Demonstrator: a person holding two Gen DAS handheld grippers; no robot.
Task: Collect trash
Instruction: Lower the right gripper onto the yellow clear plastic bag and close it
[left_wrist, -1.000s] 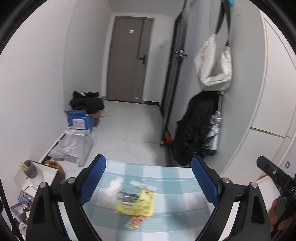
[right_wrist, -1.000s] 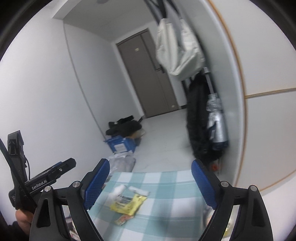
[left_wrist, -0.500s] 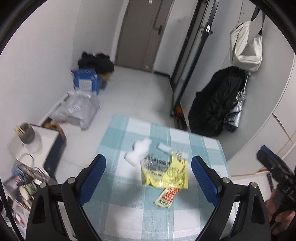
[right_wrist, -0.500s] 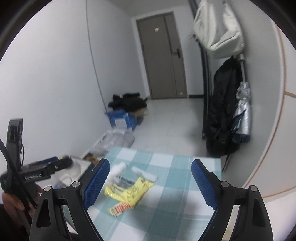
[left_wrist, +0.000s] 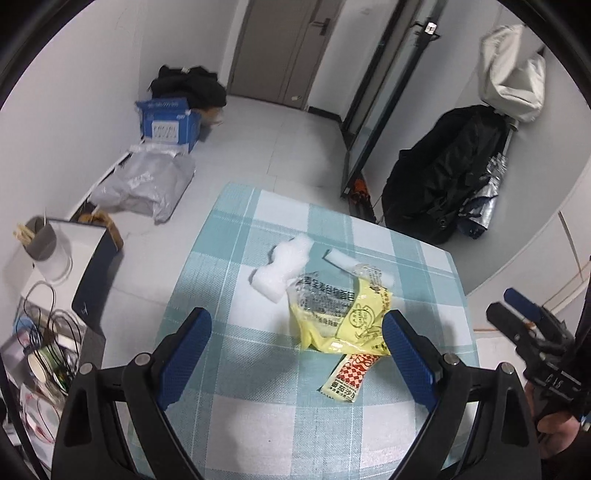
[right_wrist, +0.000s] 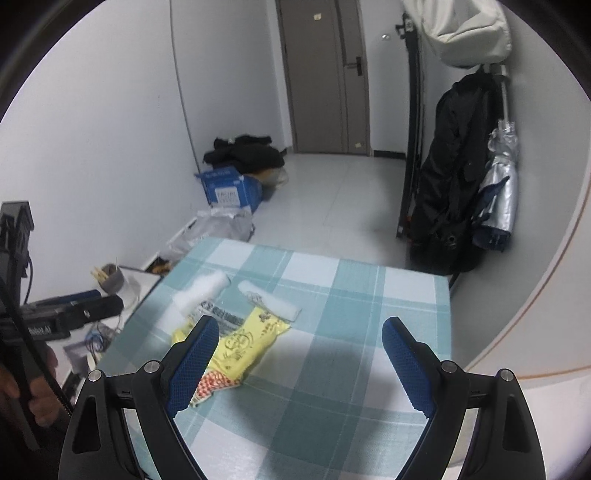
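Trash untouched on the worktop, both grippers empty above it.

A yellow wrapper (left_wrist: 340, 314) lies near the middle of the checked worktop (left_wrist: 258, 417), with a red-and-white sauce sachet (left_wrist: 351, 374) touching its near edge, a white foam piece (left_wrist: 282, 267) against its far left side and a small white roll (left_wrist: 341, 258) just behind it. The left gripper (left_wrist: 297, 358) hangs over the pile with jaws spread wide, holding nothing; the right gripper (right_wrist: 299, 363) is likewise spread and empty, off to the pile's right. No bin or bag for the trash shows. By this look the collecting has not begun: all four pieces remain to be picked up.
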